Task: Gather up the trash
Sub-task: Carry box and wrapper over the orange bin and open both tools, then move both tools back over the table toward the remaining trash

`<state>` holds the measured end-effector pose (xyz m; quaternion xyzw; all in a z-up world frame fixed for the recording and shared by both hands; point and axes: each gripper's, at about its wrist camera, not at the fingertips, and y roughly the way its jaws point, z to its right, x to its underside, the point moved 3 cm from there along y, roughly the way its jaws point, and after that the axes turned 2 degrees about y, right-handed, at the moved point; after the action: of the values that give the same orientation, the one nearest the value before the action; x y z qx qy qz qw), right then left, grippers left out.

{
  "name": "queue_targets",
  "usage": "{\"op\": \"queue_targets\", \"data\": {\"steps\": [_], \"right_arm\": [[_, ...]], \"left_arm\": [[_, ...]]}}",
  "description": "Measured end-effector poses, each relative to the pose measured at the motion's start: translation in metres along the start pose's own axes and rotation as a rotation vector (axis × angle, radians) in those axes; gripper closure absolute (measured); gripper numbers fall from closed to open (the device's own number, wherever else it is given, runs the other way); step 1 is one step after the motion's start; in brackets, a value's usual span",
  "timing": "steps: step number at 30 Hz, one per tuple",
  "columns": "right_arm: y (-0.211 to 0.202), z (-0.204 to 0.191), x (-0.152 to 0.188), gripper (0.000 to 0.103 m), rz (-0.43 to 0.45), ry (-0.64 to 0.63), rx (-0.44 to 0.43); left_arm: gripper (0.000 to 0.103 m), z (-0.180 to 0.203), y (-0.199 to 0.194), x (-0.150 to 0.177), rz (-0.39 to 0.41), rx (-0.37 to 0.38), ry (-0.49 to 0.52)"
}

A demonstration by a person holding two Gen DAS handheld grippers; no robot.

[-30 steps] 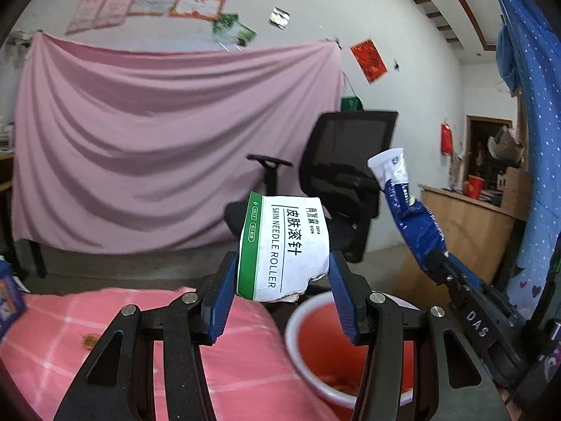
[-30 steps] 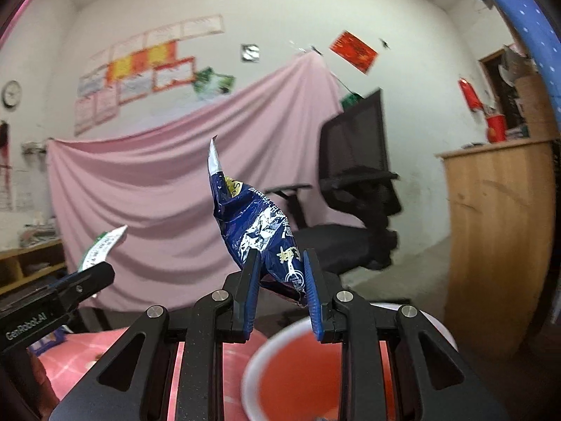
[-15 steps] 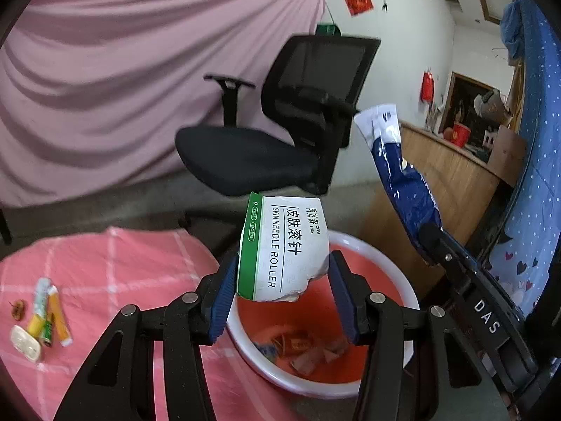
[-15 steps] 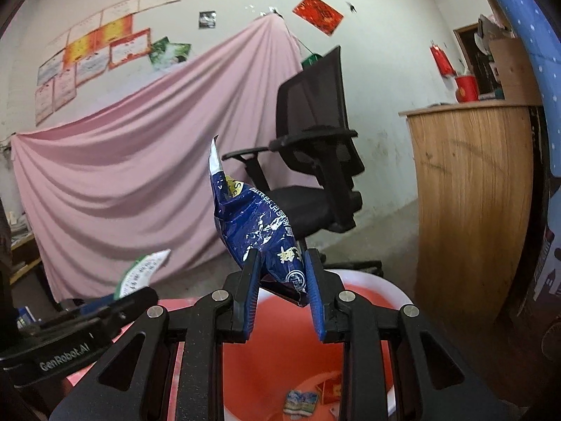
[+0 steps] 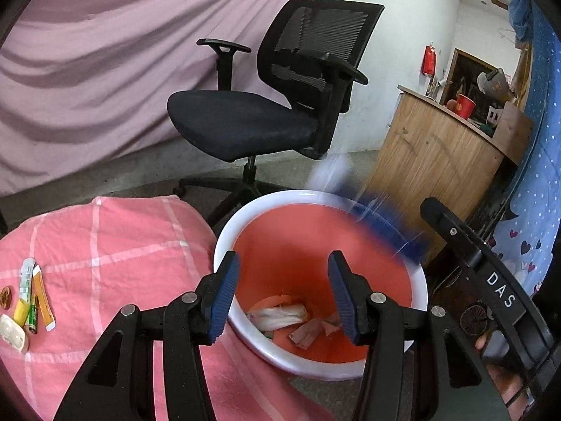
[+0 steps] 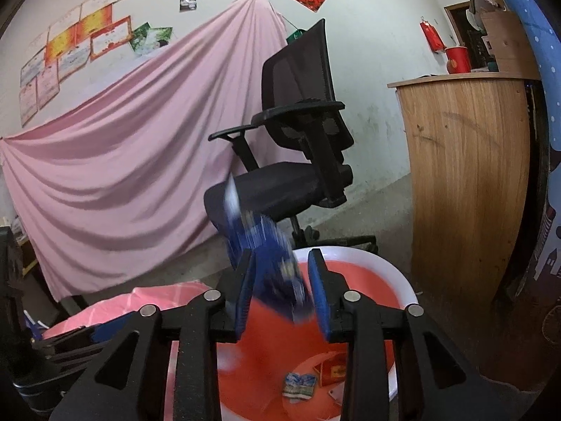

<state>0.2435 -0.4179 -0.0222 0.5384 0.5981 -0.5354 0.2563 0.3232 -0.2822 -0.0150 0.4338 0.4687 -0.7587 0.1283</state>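
Both jaws apart: only the left view shows table litter (image 5: 29, 307); right gripper's (image 6: 282, 291) jaws just opened around the blurred blue wrapper (image 6: 270, 252).

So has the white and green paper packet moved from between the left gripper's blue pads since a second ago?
Yes. The left gripper is empty now; its packet appears to lie down inside the red basin.

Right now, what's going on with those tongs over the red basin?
A person is dropping trash into the red basin. The left tongs stand open and empty above it. The right tongs have just been opening, and the blue wrapper is a blur between them, seemingly falling. More litter waits on the pink cloth.
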Motion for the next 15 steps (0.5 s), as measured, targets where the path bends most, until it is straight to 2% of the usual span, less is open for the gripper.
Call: {"op": "queue_targets", "data": {"steps": [8, 13, 15], "right_arm": [[-0.002, -0.001, -0.002, 0.053, 0.012, 0.006, -0.011], [-0.004, -0.010, -0.003, 0.051, 0.028, -0.004, -0.027], [-0.006, -0.015, -0.004, 0.042, 0.040, -0.011, -0.032]], "left_arm": [[0.050, -0.018, -0.014, -0.001, 0.034, -0.030, -0.055], [0.048, -0.032, -0.029, -0.004, 0.070, -0.071, -0.086], [0.048, -0.040, -0.037, -0.005, 0.085, -0.093, -0.095]]}}
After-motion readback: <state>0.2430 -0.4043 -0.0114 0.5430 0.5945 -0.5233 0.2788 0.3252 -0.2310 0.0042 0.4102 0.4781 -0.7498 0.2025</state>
